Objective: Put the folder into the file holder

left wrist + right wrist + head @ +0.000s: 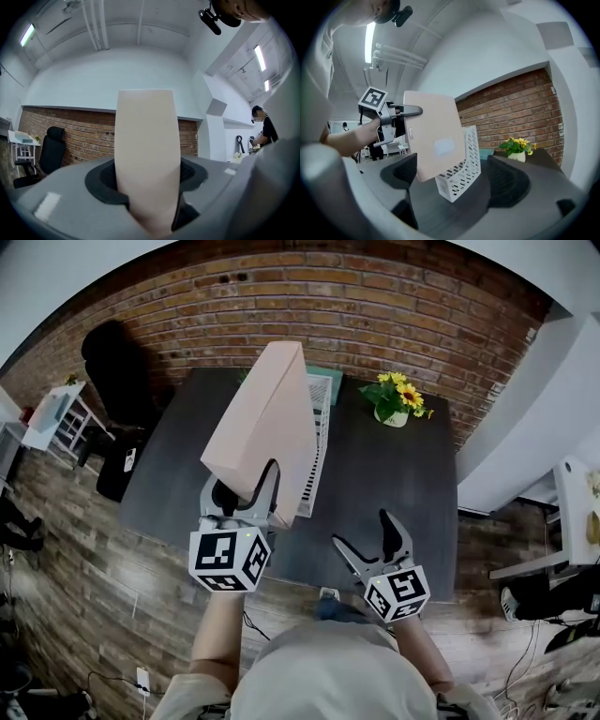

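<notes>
A thick pale pink folder [267, 423] hangs tilted above the dark table [384, 484], its lower edge clamped in my left gripper [246, 487], which is shut on it. In the left gripper view the folder [146, 150] stands upright between the jaws and fills the middle. Just behind and right of it, a white perforated file holder [318, 442] stands on the table. The right gripper view shows the folder [433, 140] partly covering the holder [461, 174]. My right gripper [361, 529] is open and holds nothing, near the table's front edge, right of the folder.
A white pot of yellow flowers [395, 399] stands at the table's back right. A teal object [331, 374] lies behind the holder. A black office chair [117, 371] is left of the table. A brick wall [375, 306] runs behind.
</notes>
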